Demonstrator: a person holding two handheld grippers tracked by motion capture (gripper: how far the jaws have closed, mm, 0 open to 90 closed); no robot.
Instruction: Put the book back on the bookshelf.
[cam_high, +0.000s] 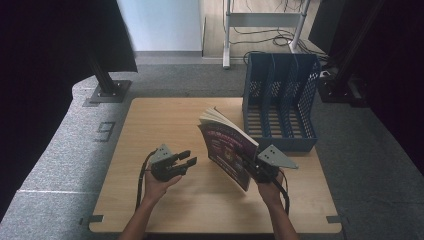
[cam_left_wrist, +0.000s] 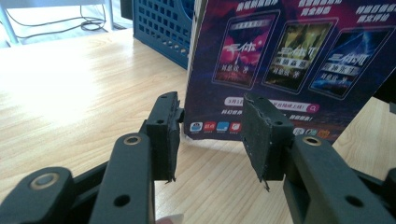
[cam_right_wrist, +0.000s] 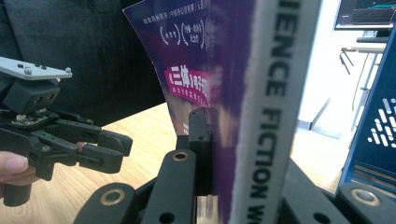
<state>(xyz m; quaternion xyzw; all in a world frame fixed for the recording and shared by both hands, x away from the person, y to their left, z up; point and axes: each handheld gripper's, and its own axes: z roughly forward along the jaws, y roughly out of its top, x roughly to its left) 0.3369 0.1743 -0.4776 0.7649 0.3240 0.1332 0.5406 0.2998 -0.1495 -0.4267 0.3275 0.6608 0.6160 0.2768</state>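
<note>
A thick paperback book with a purple cover stands tilted on the wooden table, its pages fanning at the top. My right gripper is shut on its lower right edge. In the right gripper view the jaws clamp the white spine. My left gripper hangs left of the book, open and empty. In the left gripper view its pads face the back cover from a short distance, not touching it.
A blue mesh file rack with several upright slots stands at the table's far right, just behind the book. It also appears as blue mesh and a blue wall. Bare wood lies left of the left gripper.
</note>
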